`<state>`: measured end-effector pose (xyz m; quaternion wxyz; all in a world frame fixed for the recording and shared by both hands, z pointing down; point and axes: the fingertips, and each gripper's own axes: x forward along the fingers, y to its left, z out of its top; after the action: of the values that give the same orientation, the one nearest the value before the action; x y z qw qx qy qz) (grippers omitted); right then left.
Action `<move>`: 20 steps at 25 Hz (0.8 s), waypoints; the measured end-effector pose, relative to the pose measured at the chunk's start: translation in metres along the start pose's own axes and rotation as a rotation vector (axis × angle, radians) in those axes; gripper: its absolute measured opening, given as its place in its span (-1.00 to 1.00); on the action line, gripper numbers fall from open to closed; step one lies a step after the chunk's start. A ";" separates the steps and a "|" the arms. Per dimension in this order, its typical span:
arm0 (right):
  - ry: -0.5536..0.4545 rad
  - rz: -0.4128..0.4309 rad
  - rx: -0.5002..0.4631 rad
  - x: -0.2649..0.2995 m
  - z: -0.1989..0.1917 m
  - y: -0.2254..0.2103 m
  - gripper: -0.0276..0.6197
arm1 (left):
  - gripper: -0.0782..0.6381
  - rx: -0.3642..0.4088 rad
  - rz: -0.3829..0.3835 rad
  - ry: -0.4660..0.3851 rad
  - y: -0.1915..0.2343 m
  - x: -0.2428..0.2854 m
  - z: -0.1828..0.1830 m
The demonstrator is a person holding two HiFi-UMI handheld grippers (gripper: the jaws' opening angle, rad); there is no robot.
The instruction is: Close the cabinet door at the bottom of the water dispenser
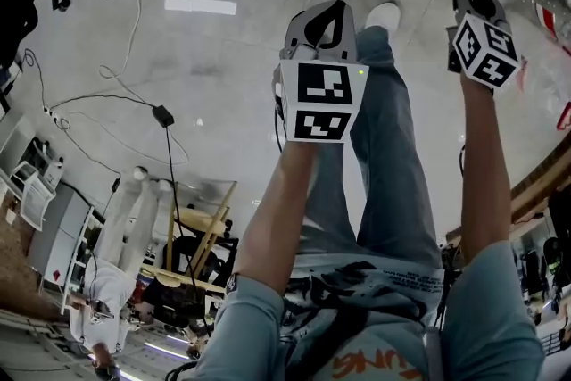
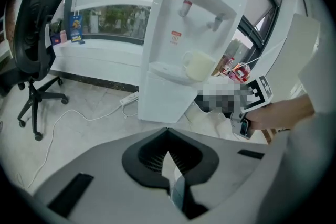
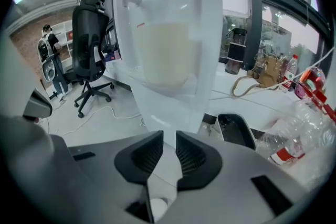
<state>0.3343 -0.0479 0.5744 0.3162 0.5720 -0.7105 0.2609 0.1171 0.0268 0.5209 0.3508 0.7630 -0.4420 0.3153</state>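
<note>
Since nothing touches the machine at this moment, read the scene from the left: the black office chair (image 2: 31, 34) stands on the floor (image 2: 89, 128), well apart from the water dispenser (image 2: 184, 34), with a power strip (image 2: 129, 97) lying between them. Your left gripper (image 2: 168, 132) has its jaws together on nothing and is aimed toward the dispenser's foot, well short of it. The dispenser stands upright with a pale cup (image 2: 198, 65) on its drip ledge under the taps. The cabinet door (image 2: 160, 99) is the white panel below that ledge. In both gripper views it looks flat with the body and no edge stands out toward you, though the seam is too faint to be sure it is fully home. Your right gripper (image 3: 169, 136) is further right and nearer the machine, its jaws a narrow slit apart with nothing between them, pointing at the lower front. I judge the door shut or all but shut, so the step in hand is confirming it. The next move, as I see it, calls for no grasp. Bring the right gripper's tips together, set them flat against the lower panel and press gently toward the body. Keep below the ledge so the cup isn't jolted.
</note>
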 end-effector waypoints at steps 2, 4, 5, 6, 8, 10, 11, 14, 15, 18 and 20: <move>-0.013 -0.003 0.026 -0.018 0.009 0.013 -0.66 | -0.75 0.018 -0.003 -0.013 0.004 -0.018 0.011; -0.027 -0.005 0.046 -0.036 0.020 0.025 -0.69 | -0.75 0.039 -0.010 -0.034 0.008 -0.037 0.025; -0.034 -0.003 0.054 -0.046 0.026 0.031 -0.71 | -0.75 0.047 -0.012 -0.046 0.009 -0.047 0.032; -0.043 0.002 0.062 -0.055 0.034 0.039 -0.73 | -0.75 0.051 -0.012 -0.060 0.012 -0.058 0.039; -0.064 0.025 0.083 -0.076 0.052 0.055 -0.76 | -0.75 0.054 -0.006 -0.092 0.016 -0.081 0.056; -0.087 0.054 0.127 -0.104 0.072 0.071 -0.78 | -0.75 0.072 0.005 -0.116 0.016 -0.110 0.071; -0.105 0.068 0.155 -0.120 0.085 0.078 -0.79 | -0.75 0.101 0.013 -0.128 0.014 -0.126 0.080; -0.214 0.102 0.211 -0.159 0.142 0.096 -0.80 | -0.75 0.198 0.038 -0.209 0.011 -0.166 0.123; -0.250 0.112 0.216 -0.172 0.160 0.102 -0.80 | -0.75 0.212 0.046 -0.243 0.010 -0.180 0.139; -0.315 0.141 0.212 -0.218 0.202 0.118 -0.81 | -0.75 0.197 0.067 -0.324 0.007 -0.225 0.177; -0.354 0.151 0.204 -0.247 0.228 0.126 -0.82 | -0.75 0.178 0.080 -0.379 0.007 -0.254 0.205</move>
<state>0.2132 -0.0285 0.2366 0.1066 0.5831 -0.7657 0.2495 0.0417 -0.0273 0.2083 0.1799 0.8183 -0.5005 0.2178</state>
